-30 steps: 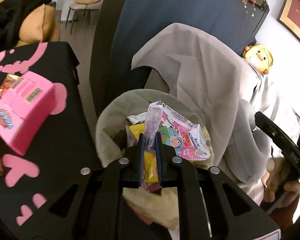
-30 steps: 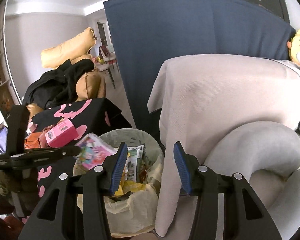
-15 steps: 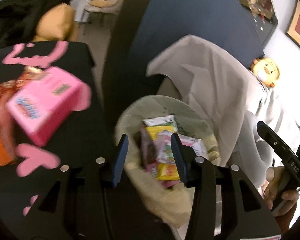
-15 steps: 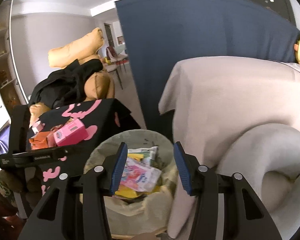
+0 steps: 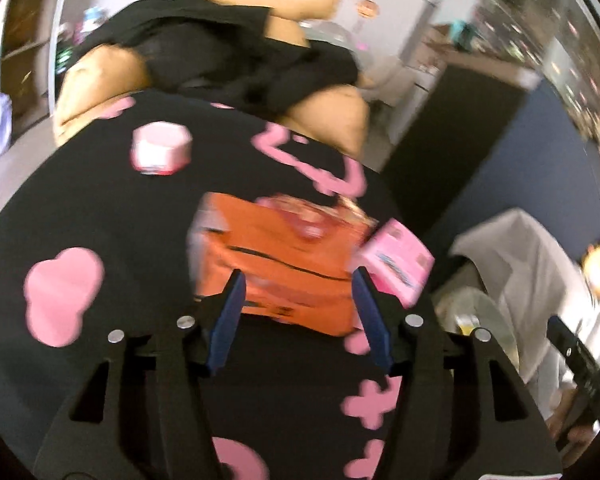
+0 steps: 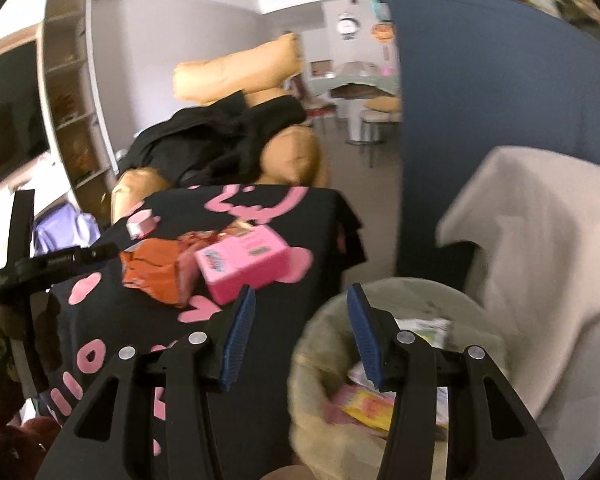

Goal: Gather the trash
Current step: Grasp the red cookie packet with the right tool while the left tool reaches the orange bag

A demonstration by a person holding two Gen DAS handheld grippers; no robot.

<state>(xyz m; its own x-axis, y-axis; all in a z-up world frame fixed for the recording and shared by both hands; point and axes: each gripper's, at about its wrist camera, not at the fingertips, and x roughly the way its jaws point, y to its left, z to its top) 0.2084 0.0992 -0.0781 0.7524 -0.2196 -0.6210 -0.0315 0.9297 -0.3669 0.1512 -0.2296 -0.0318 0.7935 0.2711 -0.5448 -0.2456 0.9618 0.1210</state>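
Left wrist view shows the left gripper (image 5: 298,316) with jaws opening and empty, aimed at the orange wrapper (image 5: 284,268) and pink box (image 5: 396,266) lying uncollected on the black table (image 5: 112,208), with a small pink-and-white container (image 5: 160,154) farther back. Right wrist view shows the right gripper (image 6: 300,332) half open and empty beside the bin (image 6: 324,364), which already holds several wrappers.

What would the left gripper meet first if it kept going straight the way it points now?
Most likely the crumpled orange snack bag on the black cloth with pink shapes. It lies dead ahead between the left gripper's empty, opening jaws, though blur leaves the depth unclear. The pink box sits just off to the right.
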